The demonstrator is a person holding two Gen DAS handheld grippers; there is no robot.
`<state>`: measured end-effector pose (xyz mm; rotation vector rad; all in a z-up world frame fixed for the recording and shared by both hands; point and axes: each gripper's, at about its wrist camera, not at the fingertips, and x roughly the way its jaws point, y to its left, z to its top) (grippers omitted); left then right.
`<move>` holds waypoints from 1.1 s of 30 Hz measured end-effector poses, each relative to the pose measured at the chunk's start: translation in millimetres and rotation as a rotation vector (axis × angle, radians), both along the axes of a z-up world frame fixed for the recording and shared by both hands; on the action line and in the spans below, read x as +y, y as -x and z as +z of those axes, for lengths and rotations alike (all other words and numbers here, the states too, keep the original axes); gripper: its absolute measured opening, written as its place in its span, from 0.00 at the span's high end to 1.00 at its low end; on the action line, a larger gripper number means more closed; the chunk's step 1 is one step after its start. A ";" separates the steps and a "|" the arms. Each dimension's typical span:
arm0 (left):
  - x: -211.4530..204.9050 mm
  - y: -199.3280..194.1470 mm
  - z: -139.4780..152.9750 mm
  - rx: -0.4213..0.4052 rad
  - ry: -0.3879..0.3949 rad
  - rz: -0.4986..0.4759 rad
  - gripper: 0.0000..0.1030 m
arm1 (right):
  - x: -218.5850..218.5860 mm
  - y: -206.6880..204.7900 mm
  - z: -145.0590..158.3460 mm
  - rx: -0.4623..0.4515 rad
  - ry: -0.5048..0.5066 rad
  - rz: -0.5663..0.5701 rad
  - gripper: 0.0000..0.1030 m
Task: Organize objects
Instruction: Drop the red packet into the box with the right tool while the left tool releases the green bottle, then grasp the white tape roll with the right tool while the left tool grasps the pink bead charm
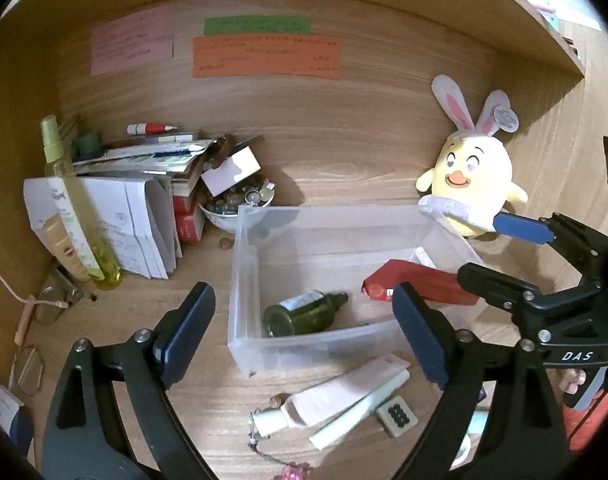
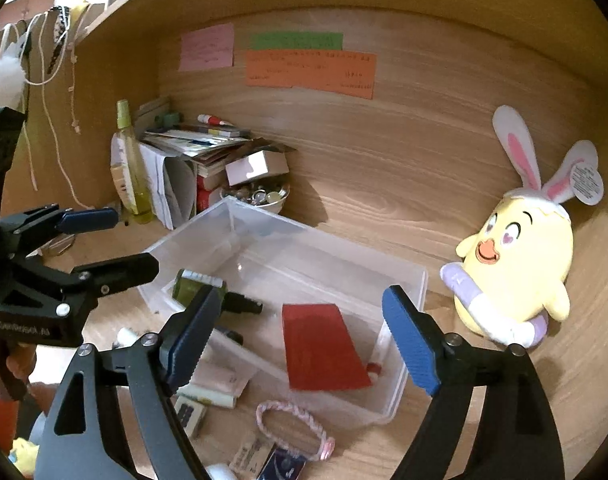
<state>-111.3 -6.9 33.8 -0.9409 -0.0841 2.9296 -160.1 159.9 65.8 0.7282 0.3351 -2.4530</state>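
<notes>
A home desk nook: wooden shelf (image 1: pixel 504 12), sticky notes (image 1: pixel 266 57), plush chick (image 1: pixel 470 176), paper stack (image 1: pixel 144 160).

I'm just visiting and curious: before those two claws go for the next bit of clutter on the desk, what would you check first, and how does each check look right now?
1. Left claw open and holding nothing: ok.
2. Right claw open and holding nothing: ok.
3. Clear plastic bin upright with room left: ok; it holds only the green bottle, the red packet and a small item half hidden behind the packet.
4. Next thing within easy reach: ok; the pink tube lies loose in front of the bin.
5. Braided bracelet free of other items: cannot tell; it overlaps small cards.
6. The two claws clear of each other: ok.
</notes>
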 end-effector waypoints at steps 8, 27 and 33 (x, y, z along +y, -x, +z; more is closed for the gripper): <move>-6.3 -20.4 -14.3 -0.033 0.019 0.006 0.11 | 15.9 -23.2 -8.9 -0.029 0.025 0.001 0.21; -19.6 -62.0 -63.7 -0.135 0.019 0.026 0.11 | 36.7 -64.1 -58.9 -0.136 0.032 -0.030 0.21; -21.9 -72.3 -74.7 -0.148 -0.004 0.030 0.15 | 32.9 -81.1 -71.6 -0.167 0.033 -0.003 0.21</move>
